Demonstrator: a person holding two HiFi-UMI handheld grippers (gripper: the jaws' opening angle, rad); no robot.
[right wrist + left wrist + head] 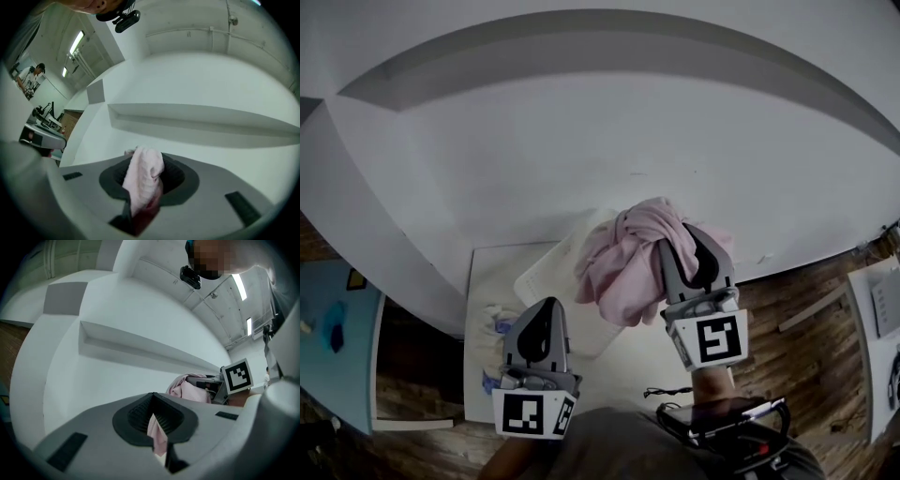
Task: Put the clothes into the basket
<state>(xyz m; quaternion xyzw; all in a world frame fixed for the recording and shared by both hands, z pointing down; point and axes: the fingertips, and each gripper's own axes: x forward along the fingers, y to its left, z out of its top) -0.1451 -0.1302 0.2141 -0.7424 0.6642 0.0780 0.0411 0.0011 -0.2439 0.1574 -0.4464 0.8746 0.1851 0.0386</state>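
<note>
A crumpled pink garment hangs above the white table, with my right gripper shut on its upper right part. In the right gripper view a pink fold bulges out between the jaws of the right gripper. My left gripper is lower and to the left, pointing up. A thin strip of pale pink cloth is pinched in the left gripper; I cannot tell whether it belongs to the same garment. A white basket lies on the table, partly hidden behind the garment.
A small heap of white and blue clothes lies on the table left of my left gripper. A big white curved wall fills the background. A light blue table stands at the far left, over wooden floor.
</note>
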